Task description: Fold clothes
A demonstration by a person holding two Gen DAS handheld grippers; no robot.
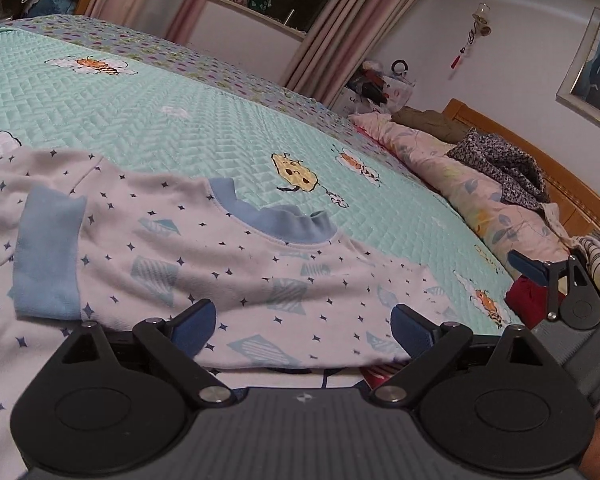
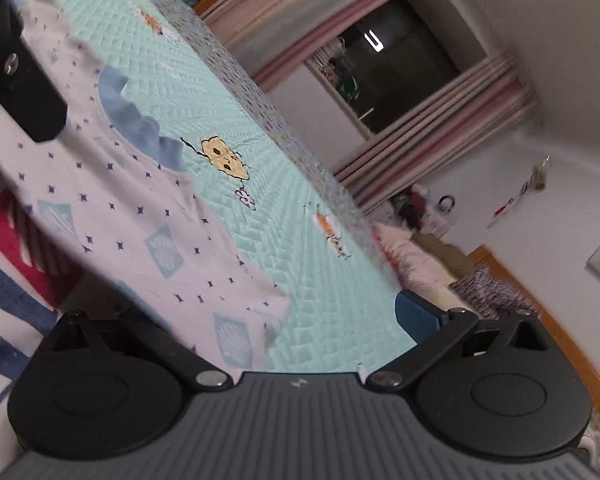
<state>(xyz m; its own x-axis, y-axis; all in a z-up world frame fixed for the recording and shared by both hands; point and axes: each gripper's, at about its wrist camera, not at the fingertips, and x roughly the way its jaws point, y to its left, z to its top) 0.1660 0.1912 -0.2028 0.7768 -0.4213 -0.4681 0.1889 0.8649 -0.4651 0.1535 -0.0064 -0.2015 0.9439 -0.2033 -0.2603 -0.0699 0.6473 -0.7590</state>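
Left wrist view showed the left gripper [image 1: 302,328] spread wide and released, its blue pads [image 1: 192,322] hovering over the near edge of the pyjama top [image 1: 204,264], nothing pinched between them. That top lay flat on the mint quilted bedspread [image 1: 172,120], directly ahead of and under the claw, with its ribbed blue collar [image 1: 284,222] further ahead and a blue cuff [image 1: 48,256] folded across the body, off to the claw's left.

Judging by its drape and small ripples, the garment was light, soft cotton with no stiffness; it would sag and slide unless taken at a hem, shoulder seam or corner, pinching the layers together.

Right wrist view gave what the left could not: the top's outer corner [image 2: 260,312] lying just before the right gripper [image 2: 292,320], and a red, white and navy striped cloth [image 2: 8,264] beneath the garment's near side. Only one blue pad [image 2: 416,316] showed clearly there; the other was hidden by the cloth, so the jaws looked parted and free, though I could not be sure.
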